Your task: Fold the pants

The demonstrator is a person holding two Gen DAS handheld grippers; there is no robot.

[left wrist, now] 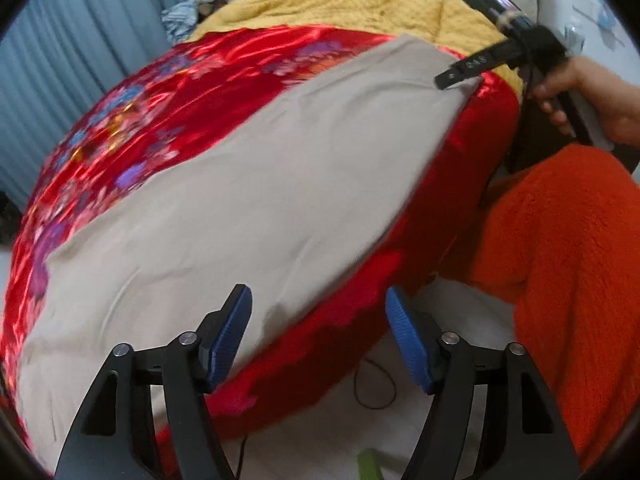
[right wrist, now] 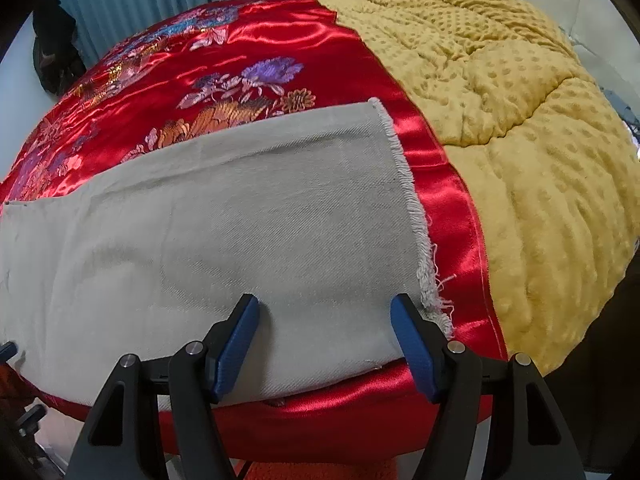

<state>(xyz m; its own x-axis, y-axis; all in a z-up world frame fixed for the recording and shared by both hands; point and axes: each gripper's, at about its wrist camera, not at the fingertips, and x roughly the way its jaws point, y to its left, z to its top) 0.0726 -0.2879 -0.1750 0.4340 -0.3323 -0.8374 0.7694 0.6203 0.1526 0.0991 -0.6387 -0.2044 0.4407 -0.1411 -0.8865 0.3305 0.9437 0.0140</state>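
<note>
The beige pants lie flat on the red bedspread. Both tongs gape, gripping nothing: the right gripper over the frayed hem, the left gripper at the bed's edge, where only its view shows the person's hand.

beige pants, red floral bedspread

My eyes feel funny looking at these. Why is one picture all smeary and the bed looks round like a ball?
Left wrist view: the beige pants and red satin cover are smeared by motion blur. Right wrist view: sharp, showing the frayed hem and glare on the satin. Both: the fisheye lens bulges the bed.
</note>
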